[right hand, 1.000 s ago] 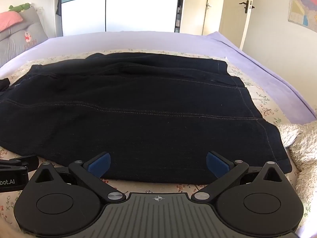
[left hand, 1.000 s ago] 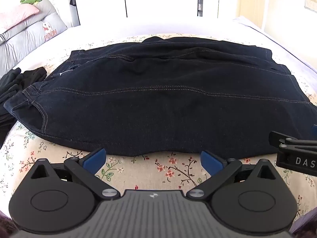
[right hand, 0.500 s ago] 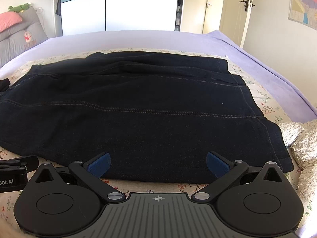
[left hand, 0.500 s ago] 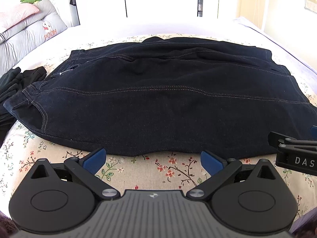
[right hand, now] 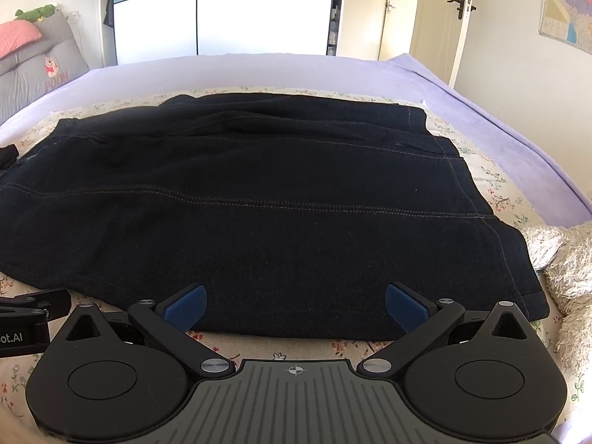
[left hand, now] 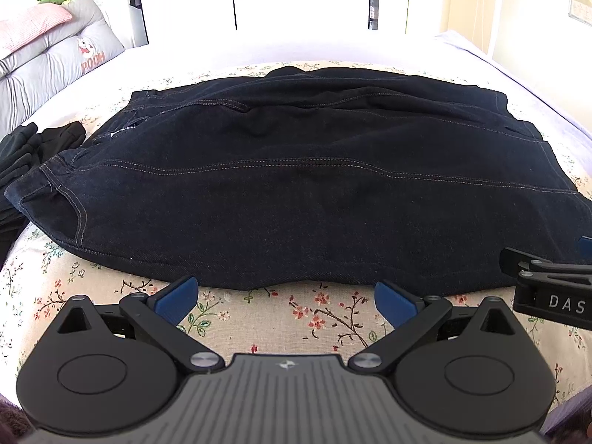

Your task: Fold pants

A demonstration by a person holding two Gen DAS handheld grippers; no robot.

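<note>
Dark denim pants (left hand: 303, 185) lie flat across the floral sheet (left hand: 281, 314) on the bed, folded lengthwise with legs stacked, orange seam stitching running left to right. Waistband end sits at the left, hems at the right (right hand: 525, 277).

Left gripper (left hand: 286, 298): jaws spread wide, empty, blue pads (left hand: 174, 298) hovering over the sheet just short of the pants' near edge. Right gripper (right hand: 294, 305): jaws also spread wide, holding nothing, pad tips at or just over the near edge of the denim; contact can't be confirmed. The two grippers are side by side, each visible at the edge of the other's view.

Around: black clothing pile (left hand: 26, 155) just left of the waistband, fluffy white fabric (right hand: 566, 266) by the hems, lilac bedspread (right hand: 499, 118) beyond, grey Pooh cushion (left hand: 63, 63) far left.
</note>
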